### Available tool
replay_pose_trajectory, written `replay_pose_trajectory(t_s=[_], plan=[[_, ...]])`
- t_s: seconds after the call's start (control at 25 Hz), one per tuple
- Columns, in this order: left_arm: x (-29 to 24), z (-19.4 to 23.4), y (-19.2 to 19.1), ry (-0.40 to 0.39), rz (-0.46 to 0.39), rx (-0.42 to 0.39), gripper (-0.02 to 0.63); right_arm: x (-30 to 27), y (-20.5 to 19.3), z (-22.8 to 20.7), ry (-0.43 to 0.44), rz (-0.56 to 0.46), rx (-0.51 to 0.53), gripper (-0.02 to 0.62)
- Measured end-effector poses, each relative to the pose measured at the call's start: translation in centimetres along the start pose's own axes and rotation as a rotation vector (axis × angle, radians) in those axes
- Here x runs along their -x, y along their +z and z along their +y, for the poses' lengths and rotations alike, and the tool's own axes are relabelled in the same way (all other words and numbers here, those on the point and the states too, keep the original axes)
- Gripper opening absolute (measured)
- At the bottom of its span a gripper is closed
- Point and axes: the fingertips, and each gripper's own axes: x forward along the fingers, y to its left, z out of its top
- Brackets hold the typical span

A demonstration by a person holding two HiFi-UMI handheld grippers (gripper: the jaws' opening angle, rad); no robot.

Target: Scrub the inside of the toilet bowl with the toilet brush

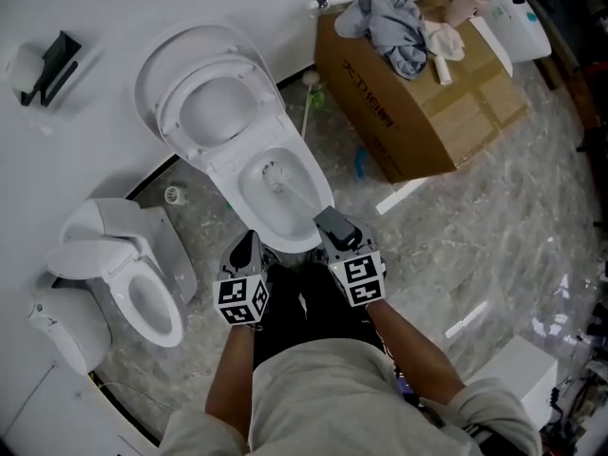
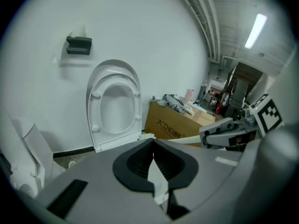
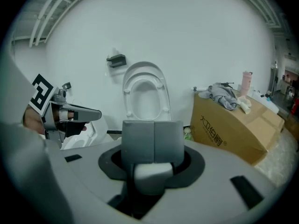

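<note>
The white toilet bowl (image 1: 319, 184) stands open, with its seat and lid (image 1: 214, 103) tipped back against the wall. Inside the bowl is the toilet brush (image 1: 275, 175), its white handle slanting up to my right gripper (image 1: 329, 220) at the bowl's near rim. In the right gripper view the right gripper (image 3: 153, 126) is shut, with the white handle end (image 3: 152, 172) held just under its fingers. My left gripper (image 1: 249, 242) hovers beside the bowl's near left rim. It is shut (image 2: 152, 146) and holds nothing.
A cardboard box (image 1: 418, 103) with clothes (image 1: 391, 22) piled on it stands right of the toilet. A second, smaller toilet (image 1: 133, 278) is at the left. A black holder (image 1: 52, 65) hangs on the wall. A white box (image 1: 521, 373) sits at lower right.
</note>
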Motion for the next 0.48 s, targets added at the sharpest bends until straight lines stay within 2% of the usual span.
replay_pose_trajectory(t_s=[0.32,0.48], plan=[[5.3,-1.9,2.2,-0.013,-0.048,-0.031,0.009,5.9,1.6,1.0,-0.075,-0.084,-0.057,0.149],[7.5,-2.9,3.2,-0.052,-0.084,-0.071,0.009,8.4,2.3,2.2,-0.109,-0.125,-0.053,0.150]])
